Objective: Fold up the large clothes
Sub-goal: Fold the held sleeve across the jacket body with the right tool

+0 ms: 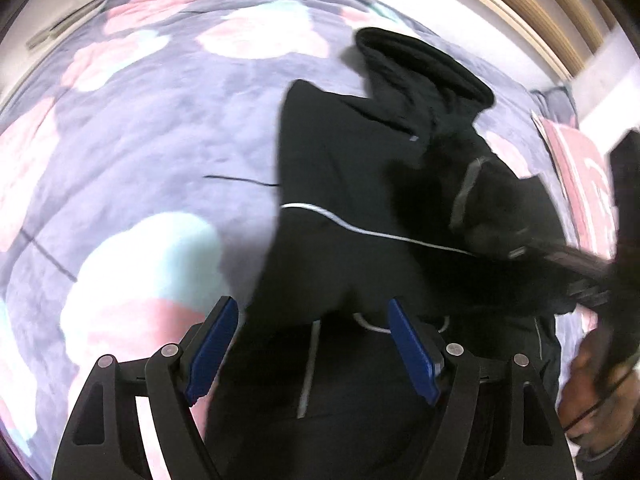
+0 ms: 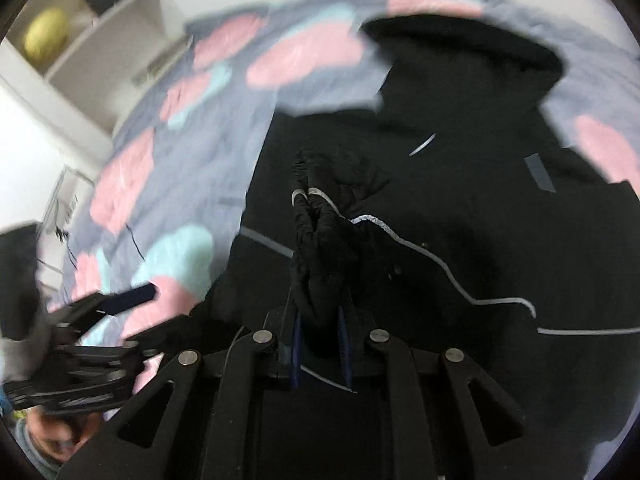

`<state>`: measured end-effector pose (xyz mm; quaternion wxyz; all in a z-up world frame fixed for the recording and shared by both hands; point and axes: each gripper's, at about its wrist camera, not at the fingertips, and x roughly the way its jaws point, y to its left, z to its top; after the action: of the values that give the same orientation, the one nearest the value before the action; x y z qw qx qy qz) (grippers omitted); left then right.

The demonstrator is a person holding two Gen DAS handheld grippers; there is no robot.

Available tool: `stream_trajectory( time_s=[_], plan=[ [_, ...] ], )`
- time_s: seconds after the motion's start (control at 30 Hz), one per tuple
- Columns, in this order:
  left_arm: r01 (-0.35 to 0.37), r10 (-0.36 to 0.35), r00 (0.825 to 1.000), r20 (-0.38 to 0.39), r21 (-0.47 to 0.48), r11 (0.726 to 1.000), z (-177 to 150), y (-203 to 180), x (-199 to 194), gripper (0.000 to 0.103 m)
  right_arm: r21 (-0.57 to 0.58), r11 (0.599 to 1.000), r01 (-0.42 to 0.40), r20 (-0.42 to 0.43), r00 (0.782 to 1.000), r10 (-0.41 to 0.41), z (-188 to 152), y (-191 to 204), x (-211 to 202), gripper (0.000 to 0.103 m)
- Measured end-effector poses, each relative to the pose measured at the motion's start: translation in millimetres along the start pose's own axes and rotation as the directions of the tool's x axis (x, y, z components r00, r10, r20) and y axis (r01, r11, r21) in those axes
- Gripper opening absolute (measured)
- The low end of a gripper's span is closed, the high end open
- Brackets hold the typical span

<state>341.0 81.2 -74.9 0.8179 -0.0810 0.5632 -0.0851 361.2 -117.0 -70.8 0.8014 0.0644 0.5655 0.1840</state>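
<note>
Folding is barely under way on a bed [image 1: 160,140] spread with a grey-blue quilt patterned in pink, white and mint blotches. A large black jacket [image 1: 340,160], trimmed with thin pale piping, lies across the right half of the quilt, with what looks like its hood or collar [image 1: 424,64] pointing toward the far wall. The garment is still rumpled and loosely spread; no clean fold line shows, so by my reckoning nearly all the work is left: sleeves to bring in, body to double over, creases to smooth.

The right claw [image 2: 320,332] is pinched nearly closed on a bunched ridge of the black fabric, likely a cuff or sleeve end [image 2: 320,208], which stands up gathered between its blue pads [image 2: 297,336]. The left claw [image 1: 312,344] hangs over the near edge of the jacket with its blue pads [image 1: 212,344] set wide apart and nothing between them; whether it touches the cloth below I cannot tell. From the left camera the right claw appears as a dark blur [image 1: 576,268] at the right, with the person's hand [image 1: 596,392] beneath it.

A small grey tab [image 2: 540,174] sits on the jacket, but motion blur leaves any lettering unreadable. A pink item with white markings [image 1: 580,184] rests at the right edge of the bed; its characters cannot be made out. No brand can be read anywhere. Off to the left, shelves [image 2: 104,40] hold a yellowish ball [image 2: 46,38].
</note>
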Motion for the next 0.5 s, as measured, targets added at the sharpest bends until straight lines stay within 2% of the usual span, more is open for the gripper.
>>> stream_trajectory(
  time_s=[0.03, 0.13, 0.2, 0.23, 0.27, 0.33, 0.43, 0.5],
  plan=[
    [-0.003, 0.003, 1.000, 0.000, -0.018, 1.000, -2, 8, 0, 0.078, -0.006, 1.000, 0.015, -0.026, 1.000, -0.015, -1, 2, 15, 0.021],
    [0.005, -0.005, 1.000, -0.004, -0.054, 0.999, -5, 21, 1, 0.078, -0.019, 0.997, 0.072, -0.109, 0.991, -0.073, -9, -1, 62, 0.034],
    [0.020, -0.020, 1.000, -0.008, -0.066, 0.998, -4, 24, 3, 0.078, -0.022, 0.998, 0.064, -0.118, 0.991, -0.066, -12, -3, 68, 0.036],
    [0.027, -0.027, 1.000, -0.010, -0.065, 0.998, -2, 23, 5, 0.078, -0.028, 0.999, 0.043, -0.115, 0.992, -0.046, -12, -3, 66, 0.040],
    [0.039, -0.040, 0.999, -0.009, -0.061, 0.997, 1, 21, 6, 0.078, -0.027, 1.000, 0.011, -0.118, 0.993, -0.014, -12, -5, 61, 0.051],
    [0.079, -0.079, 0.997, -0.004, -0.056, 0.995, 7, 17, 7, 0.078, -0.006, 0.998, -0.055, -0.103, 0.993, 0.054, -11, -9, 43, 0.059],
    [0.191, -0.191, 0.982, -0.004, -0.071, 0.979, 18, 10, 11, 0.078, 0.002, 0.999, -0.049, -0.042, 0.998, 0.049, -16, -23, 9, 0.059],
    [0.275, -0.276, 0.961, -0.008, -0.074, 0.959, 30, 1, 19, 0.078, 0.022, 1.000, -0.009, 0.005, 1.000, 0.009, -23, -40, -15, 0.060]
  ],
)
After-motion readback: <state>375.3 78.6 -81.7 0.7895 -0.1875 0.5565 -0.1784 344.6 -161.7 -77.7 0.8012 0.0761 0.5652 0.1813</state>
